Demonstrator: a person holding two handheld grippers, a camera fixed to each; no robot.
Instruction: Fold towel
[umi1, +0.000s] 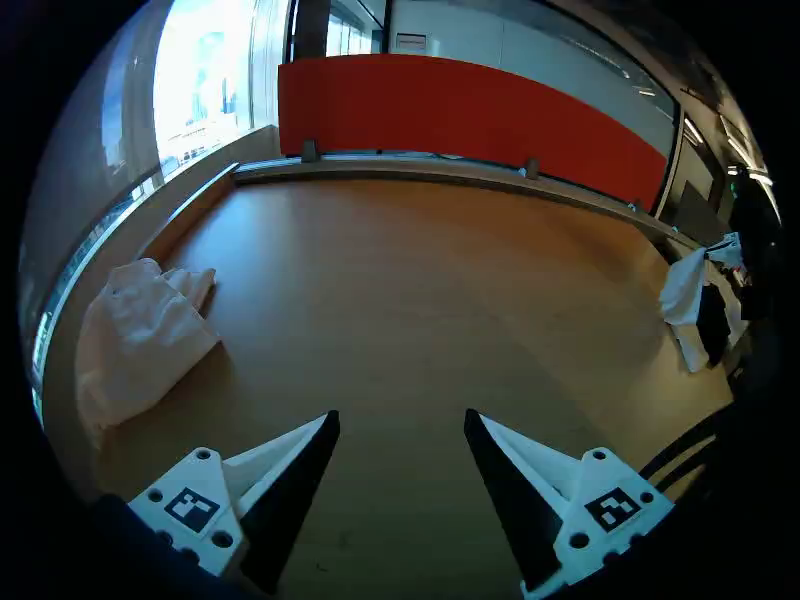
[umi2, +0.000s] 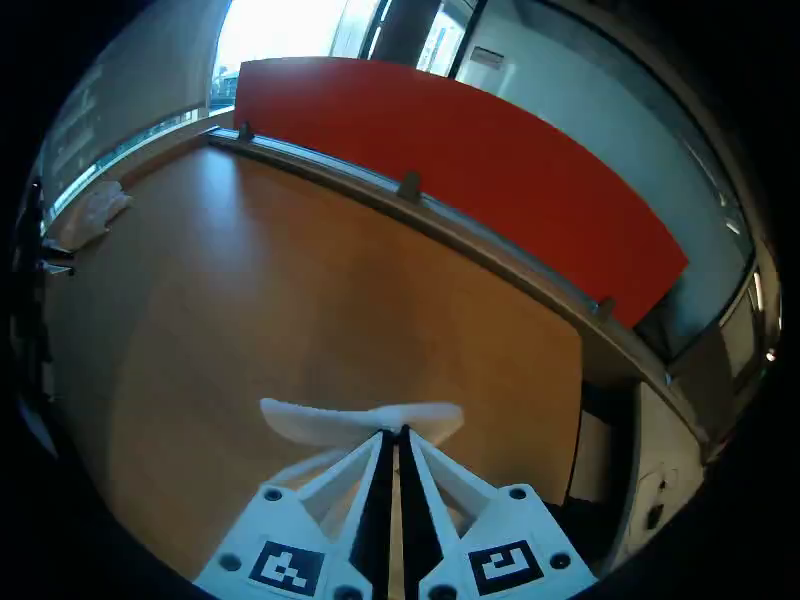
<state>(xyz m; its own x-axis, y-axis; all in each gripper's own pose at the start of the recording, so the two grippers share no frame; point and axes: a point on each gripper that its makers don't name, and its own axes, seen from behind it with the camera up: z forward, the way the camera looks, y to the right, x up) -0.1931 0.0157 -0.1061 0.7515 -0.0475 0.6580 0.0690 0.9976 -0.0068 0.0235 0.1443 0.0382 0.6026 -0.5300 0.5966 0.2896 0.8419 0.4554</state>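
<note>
In the right gripper view, my right gripper (umi2: 395, 432) is shut on the edge of a white towel (umi2: 340, 420), which spreads to both sides of the fingertips just above the wooden table (umi2: 300, 290). The same towel (umi1: 685, 290) hangs at the far right of the left gripper view. My left gripper (umi1: 400, 415) is open over bare table (umi1: 420, 280), with nothing between its fingers. A second, crumpled white towel (umi1: 140, 335) lies on the table to its left, apart from the fingers. That crumpled towel (umi2: 95, 212) also appears small at the far left of the right gripper view.
A red partition panel (umi1: 470, 110) stands behind the table's far edge, also seen as the red panel (umi2: 470, 160). A raised wooden ledge (umi1: 190, 215) and windows run along the left side. The table's right edge (umi2: 578, 400) drops off near my right gripper.
</note>
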